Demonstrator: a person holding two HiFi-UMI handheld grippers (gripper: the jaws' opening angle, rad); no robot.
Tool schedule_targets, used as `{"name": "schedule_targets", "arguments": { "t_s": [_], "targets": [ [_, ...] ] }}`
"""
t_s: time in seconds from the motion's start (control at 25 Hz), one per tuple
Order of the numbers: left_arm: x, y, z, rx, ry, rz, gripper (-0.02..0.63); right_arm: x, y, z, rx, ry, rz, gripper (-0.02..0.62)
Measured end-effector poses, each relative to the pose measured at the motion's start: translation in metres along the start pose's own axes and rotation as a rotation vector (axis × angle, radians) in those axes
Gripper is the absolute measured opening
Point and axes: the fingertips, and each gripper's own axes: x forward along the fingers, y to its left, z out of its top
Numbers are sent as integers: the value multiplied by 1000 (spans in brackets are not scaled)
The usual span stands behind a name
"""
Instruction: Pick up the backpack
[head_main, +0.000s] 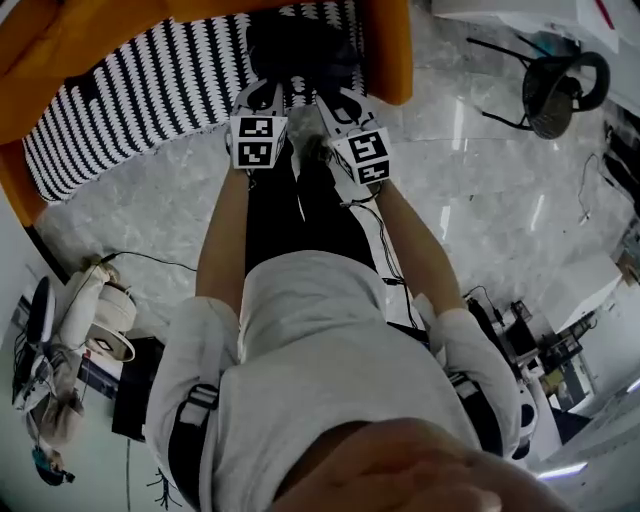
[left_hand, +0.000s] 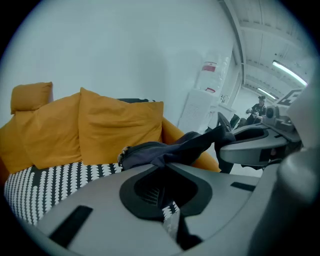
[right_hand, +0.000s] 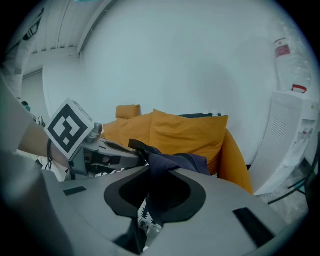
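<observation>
- Backpack (head_main: 298, 45): dark fabric, upper centre of the head view, over the sofa seat. Both grippers have hold of it. Whether its underside rests on the seat cannot be told.
- Left gripper (head_main: 262, 97): upper centre of the head view, just left of its partner, pointing away from the person and downward. In the left gripper view (left_hand: 162, 186) the jaws are clenched on a fold of the backpack (left_hand: 167, 149), and the dark cloth rises out of the gap between them.
- Right gripper (head_main: 335, 102): just right of the left one, at a similar tilt. In the right gripper view (right_hand: 150, 192) the jaws grasp a thicker bunch of the same fabric (right_hand: 172, 162), which drapes up and over them.
- Cross-views: the right gripper (left_hand: 257, 145) shows at the right edge of the left gripper view. The left gripper (right_hand: 107, 154), with its marker cube, shows at centre left of the right gripper view.
- Sofa: black-and-white patterned seat cover (head_main: 150, 90), upper left of the head view. Orange cushions (left_hand: 117, 125) stand against the wall behind it.
- Floor (head_main: 480, 170): pale grey marbled surface, right of the head view.
- Chair (head_main: 560, 85): dark, upper right corner of the head view, well apart from the sofa.
</observation>
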Motion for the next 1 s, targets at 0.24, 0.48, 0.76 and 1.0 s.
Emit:
{"name": "schedule_targets", "arguments": {
  "t_s": [0.24, 0.48, 0.76, 1.0],
  "targets": [
    [-27, -17, -5, 25, 19, -6, 18, -25, 11, -1, 30, 4, 16, 80],
    [-46, -51, -32, -44, 67, -24, 18, -49, 14, -19, 56, 13, 19, 78],
    [-56, -69, -50, -94, 71, -14, 18, -60, 19, -31, 51, 10, 29, 77],
    [-83, -71, -48, -134, 54, 0, 18, -76, 39, -27, 79, -36, 59, 74]
  ]
}}
